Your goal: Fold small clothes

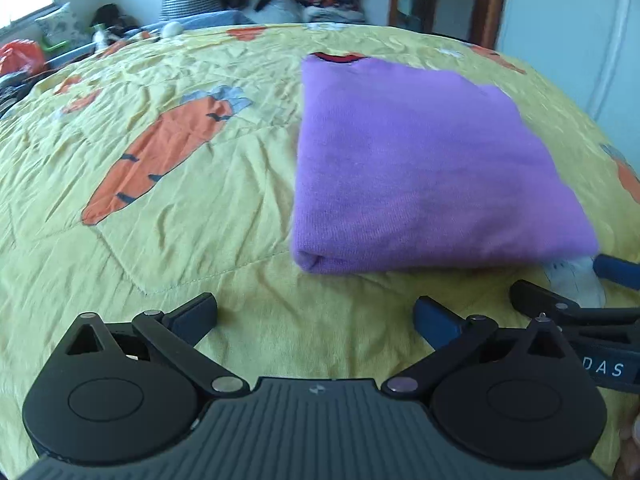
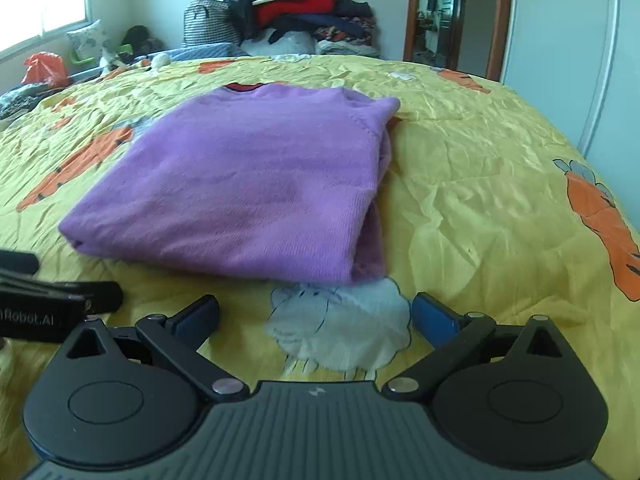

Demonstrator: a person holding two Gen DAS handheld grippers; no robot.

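Observation:
A small purple sweater (image 1: 420, 168) lies folded into a compact rectangle on the yellow bedspread (image 1: 180, 240), its red collar at the far end. In the right wrist view the same purple sweater (image 2: 248, 184) fills the middle, folded edge toward me. My left gripper (image 1: 316, 312) stands open just short of the sweater's near left corner, nothing between its fingers. My right gripper (image 2: 316, 312) is also open, over a white sheep print just before the sweater's near right corner, holding nothing. Each gripper shows at the edge of the other's view.
The bedspread carries orange carrot prints (image 1: 160, 152). A heap of clothes and a striped bag (image 2: 280, 12) sits past the far side of the bed. A doorway (image 2: 452, 12) opens at the back right, with a white wardrobe (image 2: 568, 60) on the right.

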